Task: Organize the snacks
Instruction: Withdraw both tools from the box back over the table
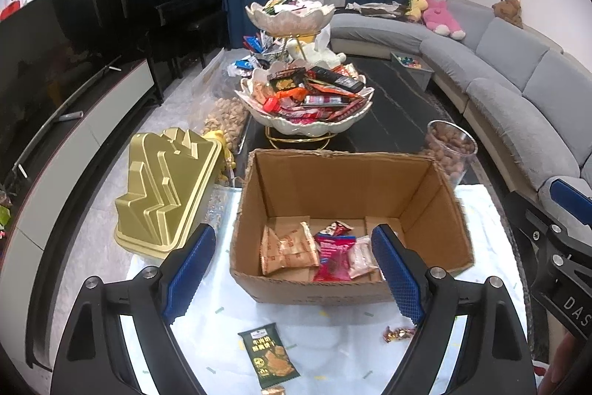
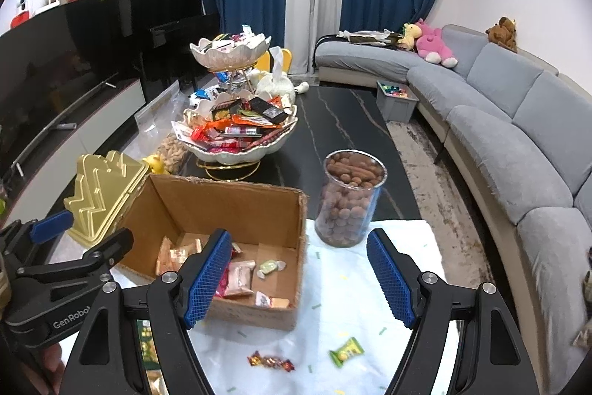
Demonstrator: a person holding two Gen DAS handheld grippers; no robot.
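Both grippers are seen spread wide with nothing between the blue pads: the left gripper (image 1: 294, 278) at the bottom of its frame, the right gripper (image 2: 298, 278) likewise. The cardboard box (image 1: 436, 206) is placed in the centre on the white-covered worktop (image 2: 399, 239), with several snack packets (image 1: 288, 248) lying inside. A green packet (image 1: 268, 354) and a wrapped candy (image 2: 272, 361) are left outside, in front of the box. A gold tin (image 1: 166, 191) stands at the left, a nut jar (image 2: 349, 197) at the right, a tiered snack bowl (image 1: 307, 106) behind.
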